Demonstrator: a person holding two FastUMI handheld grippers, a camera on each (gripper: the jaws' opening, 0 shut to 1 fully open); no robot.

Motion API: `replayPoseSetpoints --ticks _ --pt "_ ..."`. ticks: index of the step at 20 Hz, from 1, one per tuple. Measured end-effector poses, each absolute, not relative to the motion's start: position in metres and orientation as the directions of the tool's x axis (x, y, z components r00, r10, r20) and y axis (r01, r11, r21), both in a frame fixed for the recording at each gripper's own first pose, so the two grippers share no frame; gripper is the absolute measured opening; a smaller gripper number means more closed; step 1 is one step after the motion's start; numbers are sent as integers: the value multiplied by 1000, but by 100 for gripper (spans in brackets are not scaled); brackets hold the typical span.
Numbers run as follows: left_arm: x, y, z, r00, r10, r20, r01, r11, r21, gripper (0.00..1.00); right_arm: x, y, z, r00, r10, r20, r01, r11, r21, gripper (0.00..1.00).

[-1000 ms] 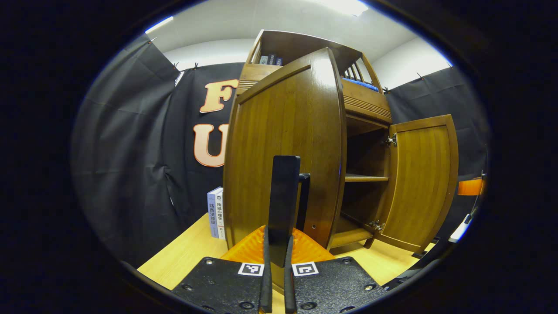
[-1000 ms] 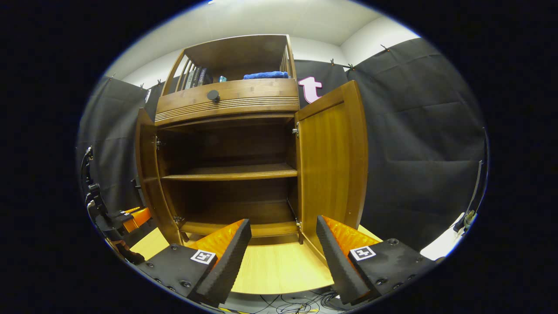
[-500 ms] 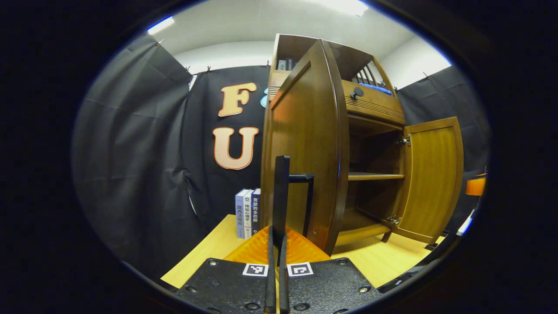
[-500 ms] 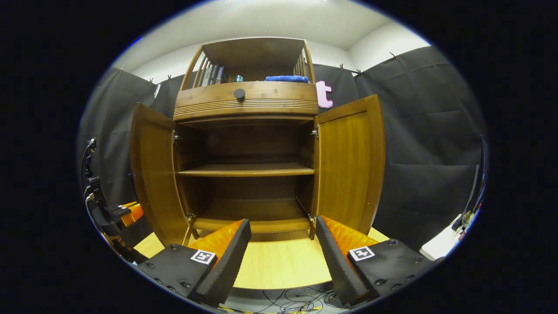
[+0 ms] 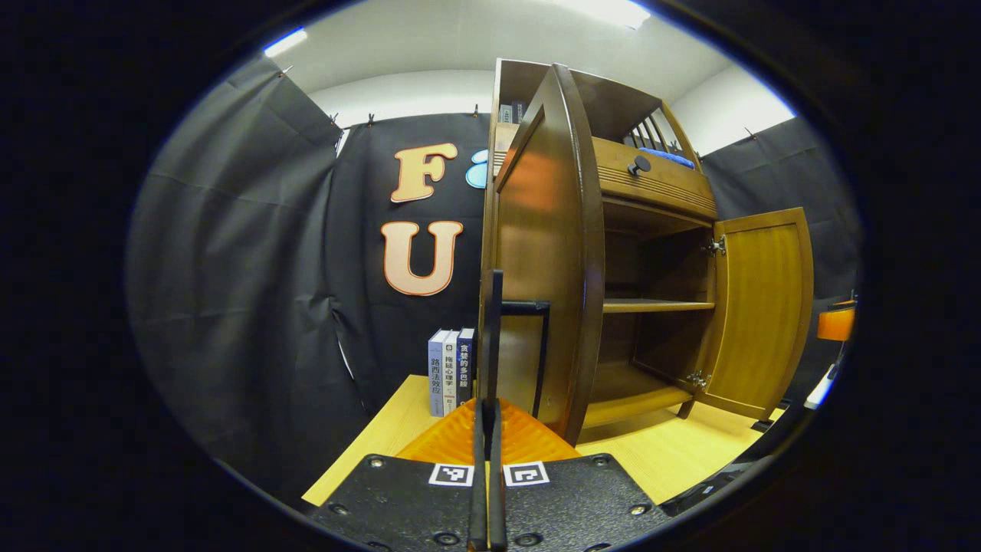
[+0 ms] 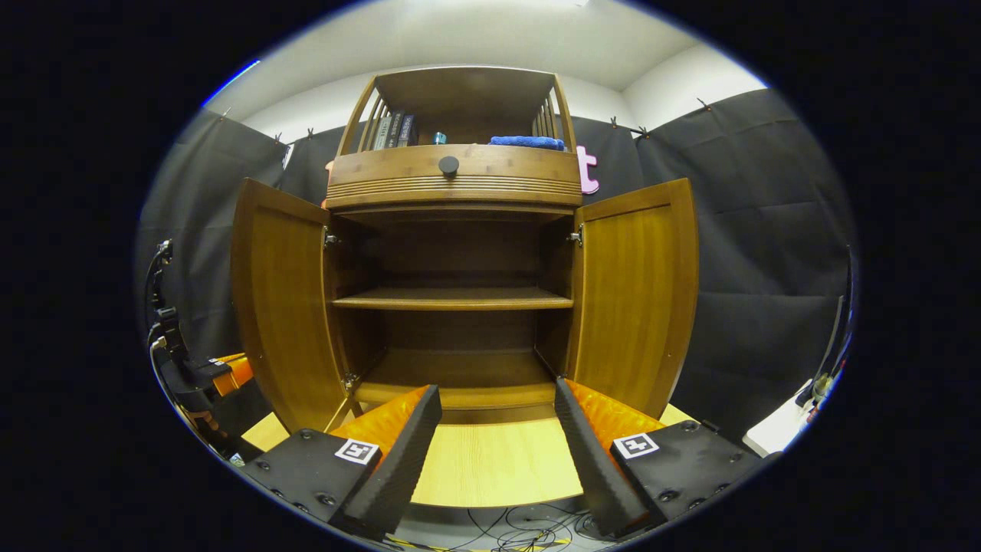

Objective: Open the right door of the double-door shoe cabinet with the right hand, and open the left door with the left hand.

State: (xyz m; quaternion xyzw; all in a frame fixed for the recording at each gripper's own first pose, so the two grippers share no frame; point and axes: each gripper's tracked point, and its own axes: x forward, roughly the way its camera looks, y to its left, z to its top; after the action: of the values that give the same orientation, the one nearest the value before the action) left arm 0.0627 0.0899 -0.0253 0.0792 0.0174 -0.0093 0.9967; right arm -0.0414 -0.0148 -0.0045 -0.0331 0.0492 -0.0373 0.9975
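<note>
- Two doors of the shoe cabinet stand swung wide, baring a middle shelf and a bare floor board inside.
- In the right gripper view the cabinet fills the centre; the left door hangs out at 9 o'clock and the right door at 3 o'clock.
- The right gripper sits at 6 o'clock with its fingers spread well apart, gripping nothing, over the pale wooden table in front of the cabinet and clear of both doors.
- The left gripper has its fingers pressed together on the thin dark handle of the left door, which rises from 6 o'clock toward the centre of the left gripper view.
- From there the left door is seen nearly edge-on, and the right door lies open at 3 o'clock.
- A round knob sits on the drawer front above the doors; a blue cloth and some books lie in the top shelf at 12 o'clock.
- Three more books stand upright on the table at 7 o'clock beside the left door.
</note>
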Motion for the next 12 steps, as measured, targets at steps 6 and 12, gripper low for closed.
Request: replayPoseSetpoints --ticks 6,12 --pt "60 109 -20 999 1 -38 5 986 164 1 -42 -6 -8 992 -72 -107 64 995 -73 90" --pt "57 127 -18 998 12 -55 -4 990 144 1 -34 15 -11 993 -31 -111 22 997 -80 90"
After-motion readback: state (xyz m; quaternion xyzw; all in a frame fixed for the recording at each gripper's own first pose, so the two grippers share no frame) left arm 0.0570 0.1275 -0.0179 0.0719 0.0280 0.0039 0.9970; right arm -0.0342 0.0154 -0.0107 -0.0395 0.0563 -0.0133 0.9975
